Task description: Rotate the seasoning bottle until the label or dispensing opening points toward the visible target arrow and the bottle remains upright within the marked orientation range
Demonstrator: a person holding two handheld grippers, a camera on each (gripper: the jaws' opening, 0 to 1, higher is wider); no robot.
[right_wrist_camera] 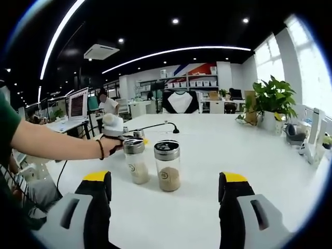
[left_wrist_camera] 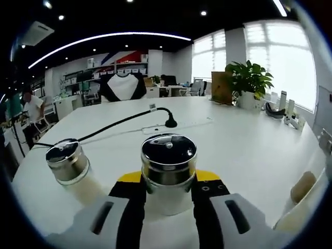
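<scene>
1. Left gripper view first: your left gripper (left_wrist_camera: pixel 168 199) has its two black jaws with yellow tips sitting on either side of a seasoning bottle (left_wrist_camera: pixel 168 168), right up against the glass below the shiny metal cap. Looks clenched on it, bottle standing upright between the jaws.
2. You can see that bottle's dark round lid from above, with the chrome band under it. Label and dispensing holes are too hard to make out from this angle, so can't tell which way they face.
3. A second bottle (left_wrist_camera: pixel 68 165) stands just off to the left of the held one, same metal cap, apart from the jaws.
4. Behind both, a black gooseneck microphone (left_wrist_camera: pixel 170 122) sits on the white table (left_wrist_camera: pixel 249 150) with its cable trailing off left.
5. Right gripper view: your right gripper (right_wrist_camera: pixel 165 207) is spread wide, nothing between the jaws, hovering above the table short of the bottles.
6. From there you see the two bottles side by side, near each other: one with brownish seasoning (right_wrist_camera: pixel 167 166) and one with paler contents (right_wrist_camera: pixel 136 162). Both upright.
7. Your hand (right_wrist_camera: pixel 111 145) reaches in from the left toward the paler bottle, carrying the other tool.
8. A potted plant (right_wrist_camera: pixel 272 101) stands at the far right edge of the table.
</scene>
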